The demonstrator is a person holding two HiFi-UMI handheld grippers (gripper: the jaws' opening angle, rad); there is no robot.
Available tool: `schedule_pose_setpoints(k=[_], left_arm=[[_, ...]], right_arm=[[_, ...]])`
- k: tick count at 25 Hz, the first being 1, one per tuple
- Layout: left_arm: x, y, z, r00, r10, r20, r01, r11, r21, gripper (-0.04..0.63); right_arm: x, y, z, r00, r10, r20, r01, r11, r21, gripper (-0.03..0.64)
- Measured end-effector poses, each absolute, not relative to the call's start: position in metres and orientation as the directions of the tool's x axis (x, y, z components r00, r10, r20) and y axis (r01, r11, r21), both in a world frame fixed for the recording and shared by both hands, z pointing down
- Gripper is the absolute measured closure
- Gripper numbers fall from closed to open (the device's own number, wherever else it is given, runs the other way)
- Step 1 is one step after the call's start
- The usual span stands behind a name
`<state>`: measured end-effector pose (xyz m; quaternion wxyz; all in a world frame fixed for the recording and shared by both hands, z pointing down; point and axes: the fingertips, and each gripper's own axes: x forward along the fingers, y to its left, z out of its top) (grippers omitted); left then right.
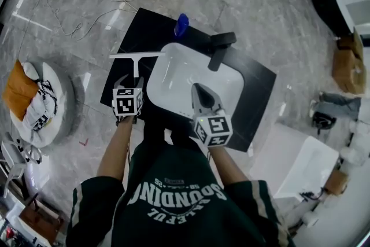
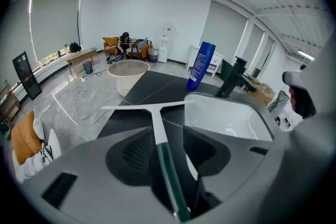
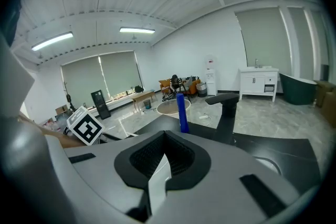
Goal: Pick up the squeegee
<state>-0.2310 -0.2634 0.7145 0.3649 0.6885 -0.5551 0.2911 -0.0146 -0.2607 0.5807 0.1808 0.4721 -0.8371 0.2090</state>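
Squeegee is held by its handle in the left hand-held gripper, beside the white sink. The right hand-held gripper is closed on nothing.

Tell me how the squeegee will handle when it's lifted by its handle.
The squeegee is probably stiff: its thin handle and long blade look straight. It is likely light, being so slim. With the handle's end between the fingers of the left gripper, the wide blade could swing or twist.
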Motion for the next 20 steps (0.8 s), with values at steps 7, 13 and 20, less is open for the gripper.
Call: schedule_pose_setpoints(k=[7, 13, 20], left_arm=[[-0.235, -0.274, 0.75, 0.196, -0.464, 0.864, -0.98, -0.109, 0.164, 0.433], [-0.235, -0.274, 0.769, 0.195, -0.404, 0.894, -0.977, -0.16, 0.141, 0.437], [-0.237, -0.278, 0.763, 0.199, -0.401, 0.894, -0.975, -0.176, 0.138, 0.466]], right_arm=[[0.002, -0.255, 0.589, -0.424, -0.74, 0.522, -0.902, 0.393, -0.176, 0.615], [0.015, -0.253, 0.59, -0.372, -0.764, 0.527, -0.927, 0.335, -0.168, 0.615], [0.033, -0.246, 0.588, -0.321, -0.792, 0.519, -0.947, 0.266, -0.179, 0.615]])
